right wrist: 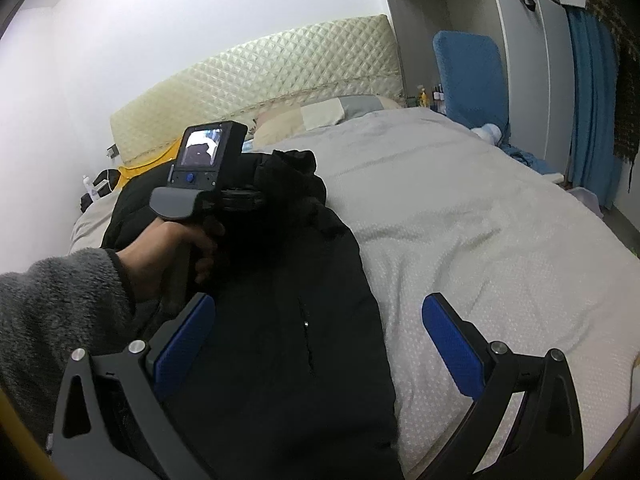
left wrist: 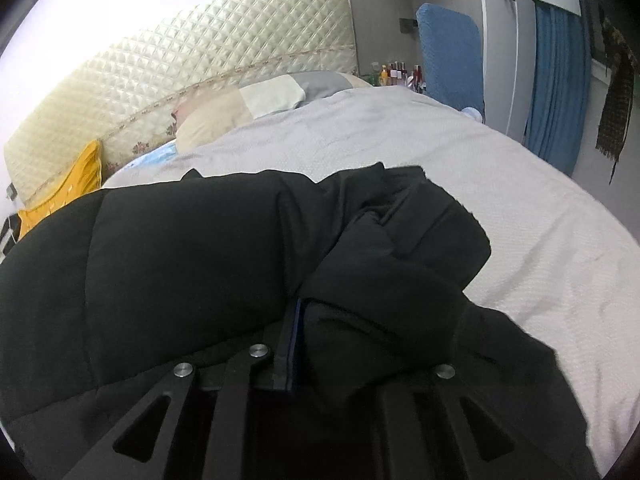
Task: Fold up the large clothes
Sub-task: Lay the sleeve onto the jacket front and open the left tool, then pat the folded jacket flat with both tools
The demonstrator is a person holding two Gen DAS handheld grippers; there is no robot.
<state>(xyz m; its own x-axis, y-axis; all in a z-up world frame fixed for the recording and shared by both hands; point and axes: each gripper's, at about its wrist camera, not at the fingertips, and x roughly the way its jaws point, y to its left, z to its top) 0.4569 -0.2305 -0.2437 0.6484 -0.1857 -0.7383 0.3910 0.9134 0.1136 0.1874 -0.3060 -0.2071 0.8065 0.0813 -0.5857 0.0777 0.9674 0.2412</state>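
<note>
Your black coat (right wrist: pixel 280 320) lies on the gray bed cover (right wrist: pixel 480 240), on the bed's left half. Its long side runs from 6 o'clock up to 11 o'clock in the right wrist view, and its bunched top end points at the quilted headboard (right wrist: pixel 280 80).

Your left gripper (left wrist: pixel 298 320) is pushed into the coat. A fold of black cloth sits between its fingers, squeezed tight. One blue pad edge peeks out at 6 o'clock; the other finger is buried under the cloth.

Your right gripper (right wrist: pixel 320 344) is spread wide and holds nothing. Its left blue pad (right wrist: pixel 184 344) hangs over the coat, and its right pad is over the bed cover.

Your left hand (right wrist: pixel 176 252) grips the left handle. The coat's bottom end is cut off by the picture edge.
</note>
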